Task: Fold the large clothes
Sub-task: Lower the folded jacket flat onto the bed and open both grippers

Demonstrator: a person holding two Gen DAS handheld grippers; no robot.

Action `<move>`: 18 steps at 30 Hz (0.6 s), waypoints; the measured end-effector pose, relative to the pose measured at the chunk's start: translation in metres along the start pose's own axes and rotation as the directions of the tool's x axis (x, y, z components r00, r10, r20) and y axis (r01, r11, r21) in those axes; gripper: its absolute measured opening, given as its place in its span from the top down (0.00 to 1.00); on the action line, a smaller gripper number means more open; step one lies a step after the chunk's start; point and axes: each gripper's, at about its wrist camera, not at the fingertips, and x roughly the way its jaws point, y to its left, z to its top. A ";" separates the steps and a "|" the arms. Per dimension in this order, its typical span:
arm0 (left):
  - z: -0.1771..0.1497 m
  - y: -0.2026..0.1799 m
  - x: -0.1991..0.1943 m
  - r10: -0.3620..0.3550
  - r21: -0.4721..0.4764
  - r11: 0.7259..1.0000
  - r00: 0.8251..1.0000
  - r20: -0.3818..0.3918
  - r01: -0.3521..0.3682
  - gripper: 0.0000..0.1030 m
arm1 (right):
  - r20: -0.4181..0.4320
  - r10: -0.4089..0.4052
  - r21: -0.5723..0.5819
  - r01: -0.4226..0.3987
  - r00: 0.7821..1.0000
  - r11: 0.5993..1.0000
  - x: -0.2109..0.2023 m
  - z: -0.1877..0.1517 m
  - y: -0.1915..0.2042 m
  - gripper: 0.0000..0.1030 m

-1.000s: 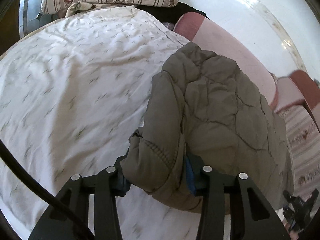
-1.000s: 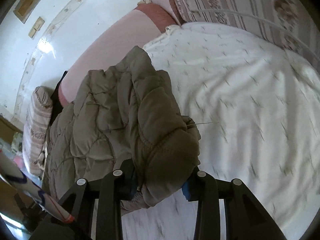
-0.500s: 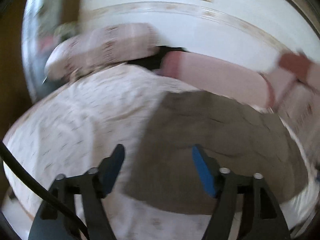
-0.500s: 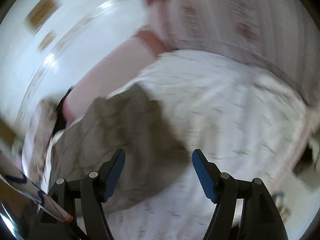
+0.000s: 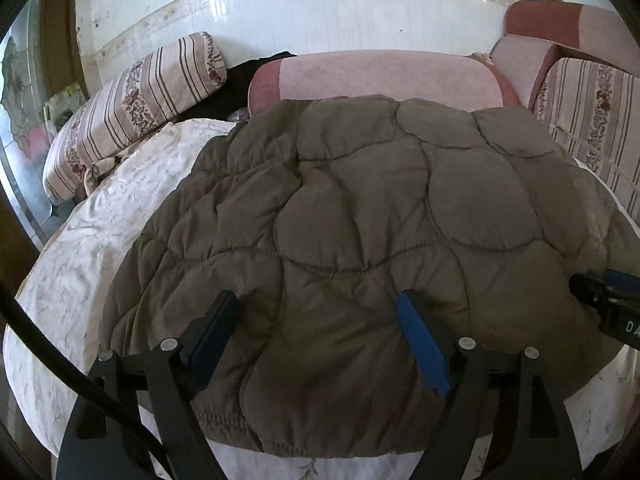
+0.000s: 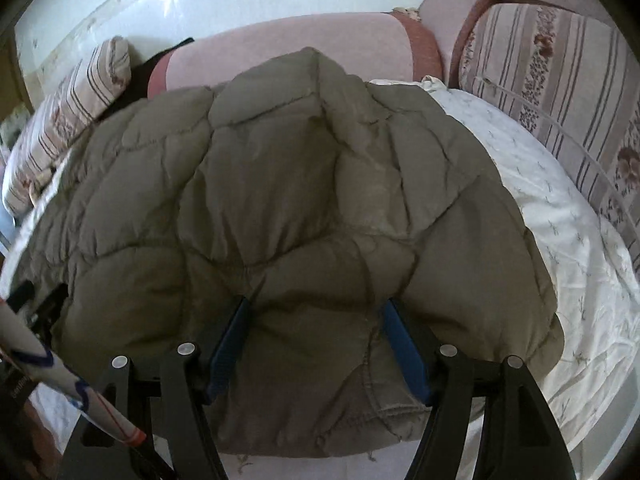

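The left gripper (image 5: 316,344) stands wide, its jaws opening, with the near hem of the olive quilted jacket (image 5: 360,220) lying between the blue pads (image 5: 420,344) but not pinched by them. The right gripper (image 6: 316,344) is likewise spread wide over the same hem, the padded cloth bulging up between its fingers; whether they touch it cannot be told. The jacket lies folded and flat on the white patterned bedsheet (image 5: 92,248), which serves as the landmark here: the jacket covers the sheet's middle and far part, its near hem close to the sheet's near edge. Bare sheet lies open to the left of the jacket in the left wrist view and to the right of it in the right wrist view (image 6: 560,216). Past the far edge of the sheet runs a pink bolster (image 5: 380,76) against the white wall (image 5: 320,12). A striped floral cushion (image 5: 132,108) bounds the sheet on its far left, and another striped cushion (image 6: 560,72) bounds it on the right. No container is in sight.
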 end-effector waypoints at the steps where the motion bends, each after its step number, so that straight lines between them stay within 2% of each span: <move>1: -0.001 0.003 0.001 0.000 -0.003 1.000 1.000 0.003 0.000 0.21 | 0.003 -0.002 -0.002 0.002 1.000 1.000 0.000 0.000 0.001 0.28; 6: -0.004 0.006 -0.022 -0.004 -0.006 1.000 1.000 0.030 0.004 0.21 | 0.076 0.001 0.025 -0.003 0.997 1.000 -0.028 -0.003 0.002 0.28; 11: -0.005 0.010 -0.071 -0.029 -0.015 0.999 0.996 0.088 0.031 0.21 | 0.162 -0.017 0.011 0.015 0.987 1.000 -0.086 -0.019 0.015 0.28; 12: -0.006 0.011 -0.080 -0.032 -0.017 0.999 0.994 0.100 0.034 0.21 | 0.176 -0.018 0.005 0.017 0.984 1.000 -0.097 -0.023 0.017 0.26; 14: -0.010 0.014 -0.103 -0.033 -0.020 0.999 0.992 0.123 0.036 0.21 | 0.199 -0.022 -0.011 0.024 0.980 1.000 -0.122 -0.033 0.024 0.17; 18: -0.020 0.020 -0.152 -0.049 -0.011 0.999 0.985 0.164 0.051 0.21 | 0.231 0.025 -0.045 -0.015 0.973 0.999 -0.173 -0.052 0.038 0.15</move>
